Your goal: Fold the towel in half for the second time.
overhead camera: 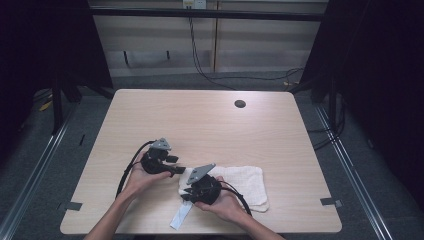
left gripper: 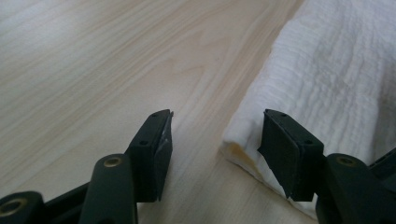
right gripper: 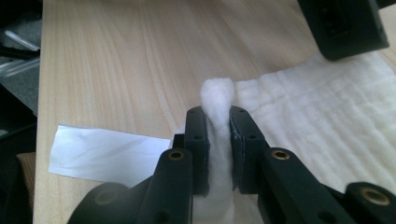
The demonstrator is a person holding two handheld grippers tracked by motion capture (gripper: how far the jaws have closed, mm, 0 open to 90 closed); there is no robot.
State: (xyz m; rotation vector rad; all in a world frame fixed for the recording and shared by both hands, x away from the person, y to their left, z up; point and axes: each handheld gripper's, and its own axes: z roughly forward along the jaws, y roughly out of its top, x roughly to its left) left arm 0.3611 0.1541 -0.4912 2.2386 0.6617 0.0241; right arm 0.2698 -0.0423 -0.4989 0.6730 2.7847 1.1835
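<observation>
Cloth (overhead camera: 240, 182) lay white and folded near the table's (overhead camera: 210, 120) six o'clock edge, its long axis running nine to three. My right gripper (right gripper: 217, 123) had pinched a fold at its nine o'clock end. My left gripper (left gripper: 215, 140) stood with jaws apart, straddling a corner.

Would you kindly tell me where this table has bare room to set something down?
The far half of the table is bare up to the dark round hole; so is the right edge beyond the white cloth. The near middle is crowded with cloth, paper strip and both hands.
</observation>
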